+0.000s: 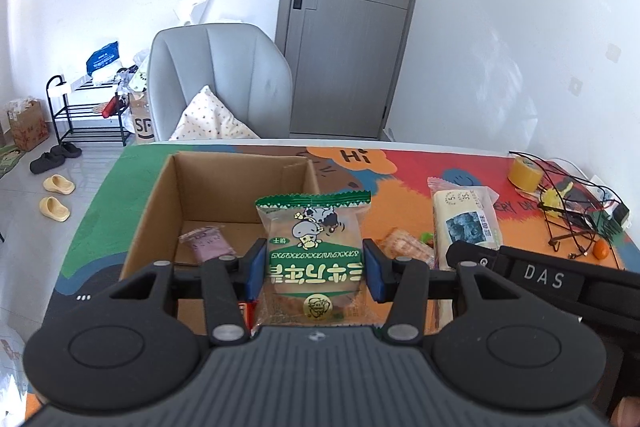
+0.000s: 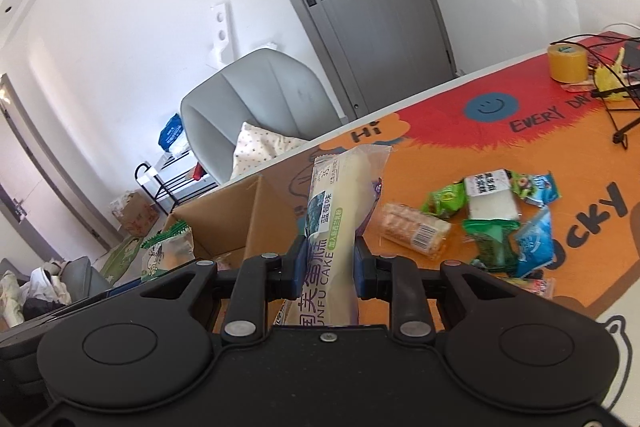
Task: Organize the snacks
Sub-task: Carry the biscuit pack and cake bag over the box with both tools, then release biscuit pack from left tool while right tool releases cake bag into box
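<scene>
- Pinching a green-and-white snack packet [image 1: 314,259] between the blue pads [image 1: 256,269] of my left gripper [image 1: 316,269], I hold it upright by its two side edges, its print upside down to me.
- My left jaws stand partly apart, clamped at the packet's width.
- My right gripper [image 2: 326,269] is closed nearly all the way on a long pale cake packet [image 2: 340,211], which sticks up and forward out of the narrow gap between its pads.
- Under and beyond my left packet sits an open cardboard box [image 1: 160,195]; a small pink packet [image 1: 208,243] lies on its floor, left of my fingers.
- From the right wrist view the box is to the left of the cake, and the green packet shows at its near corner.
- To the right of the cake, a loose heap of snacks lies on the mat: a clear sleeve of biscuits [image 2: 416,231], then green packets [image 2: 446,201], a white block packet [image 2: 490,199] and blue packets [image 2: 534,241], close together and partly overlapping.
- All of it rests on a colourful table mat [image 2: 440,155] printed with "Hi" and a smiley.
- At the mat's far right stand a yellow tape roll [image 2: 568,63] and tangled black cables [image 1: 568,223].
- Beyond the table are a grey armchair [image 1: 224,75] with a spotted cushion [image 1: 208,119] and a grey door [image 1: 352,27].
</scene>
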Demonstrator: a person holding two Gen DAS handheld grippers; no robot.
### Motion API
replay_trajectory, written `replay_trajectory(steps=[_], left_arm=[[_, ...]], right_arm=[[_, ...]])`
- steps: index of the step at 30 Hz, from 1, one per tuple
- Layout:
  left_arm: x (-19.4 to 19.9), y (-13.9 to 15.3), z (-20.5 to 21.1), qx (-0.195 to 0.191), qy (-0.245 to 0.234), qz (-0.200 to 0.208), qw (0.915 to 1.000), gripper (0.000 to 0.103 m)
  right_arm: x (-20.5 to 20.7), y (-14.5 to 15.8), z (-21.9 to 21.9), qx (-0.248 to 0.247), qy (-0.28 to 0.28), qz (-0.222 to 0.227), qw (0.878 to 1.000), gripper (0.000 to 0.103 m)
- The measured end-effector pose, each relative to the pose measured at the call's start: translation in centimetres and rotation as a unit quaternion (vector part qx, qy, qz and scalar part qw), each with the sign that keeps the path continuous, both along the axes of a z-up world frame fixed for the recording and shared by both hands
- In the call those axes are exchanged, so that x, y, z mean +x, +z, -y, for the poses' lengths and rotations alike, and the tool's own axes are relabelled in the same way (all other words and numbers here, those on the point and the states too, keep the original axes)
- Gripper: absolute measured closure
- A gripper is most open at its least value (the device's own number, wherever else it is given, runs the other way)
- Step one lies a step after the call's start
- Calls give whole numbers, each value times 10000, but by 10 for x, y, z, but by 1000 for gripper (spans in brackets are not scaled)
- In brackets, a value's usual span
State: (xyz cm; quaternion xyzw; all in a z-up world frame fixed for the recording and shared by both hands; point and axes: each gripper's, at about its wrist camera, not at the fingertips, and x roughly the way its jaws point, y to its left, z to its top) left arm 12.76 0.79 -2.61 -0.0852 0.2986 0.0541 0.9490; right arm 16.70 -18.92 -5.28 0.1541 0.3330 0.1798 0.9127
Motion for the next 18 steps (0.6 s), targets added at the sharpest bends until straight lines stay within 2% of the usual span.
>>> replay_trajectory(steps=[14, 18], left_arm=[[16, -21, -66, -347, 459, -184, 9982, 55], [14, -21, -76, -348, 524, -136, 9979, 46]], right_arm=[[14, 4, -60, -129, 420, 98, 9990, 78], [19, 3, -73, -148, 514, 92, 9985, 78]])
